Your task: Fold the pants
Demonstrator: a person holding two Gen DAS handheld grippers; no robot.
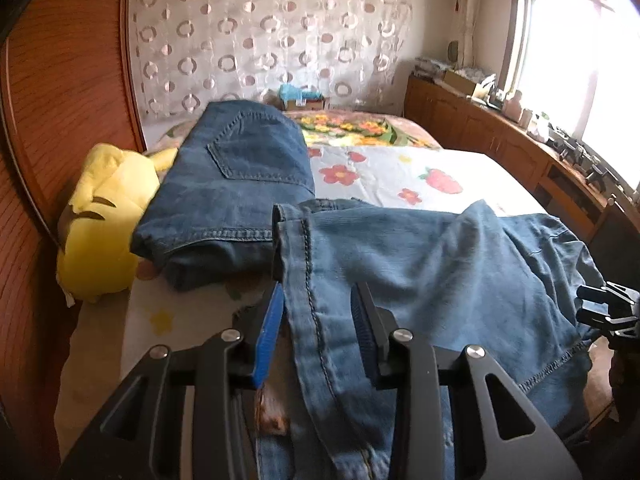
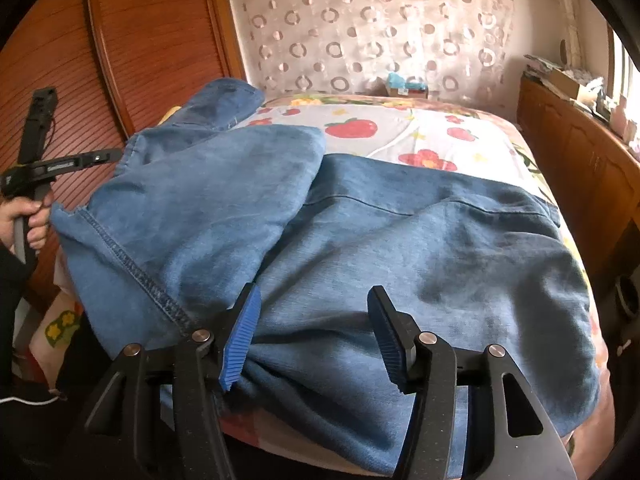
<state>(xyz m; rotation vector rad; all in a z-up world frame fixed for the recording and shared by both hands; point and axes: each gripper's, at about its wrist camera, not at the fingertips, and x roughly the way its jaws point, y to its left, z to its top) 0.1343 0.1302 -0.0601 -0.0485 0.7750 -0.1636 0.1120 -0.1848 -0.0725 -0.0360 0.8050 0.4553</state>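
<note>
The left gripper (image 1: 316, 320) is held with its jaws apart, a seamed edge of the jeans (image 1: 432, 264) lying loosely between them. The right gripper (image 2: 316, 332) is likewise spread over bunched denim, nothing pinched. The jeans are sprawled across the bed (image 1: 400, 168), beside a folded pair (image 1: 236, 184). If only one layer is caught, the fold could be skewed.

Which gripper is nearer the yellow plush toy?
Left. The left gripper is open over the light jeans, with the yellow plush toy just ahead on its left. The right gripper is farther along the bed's edge.
</note>
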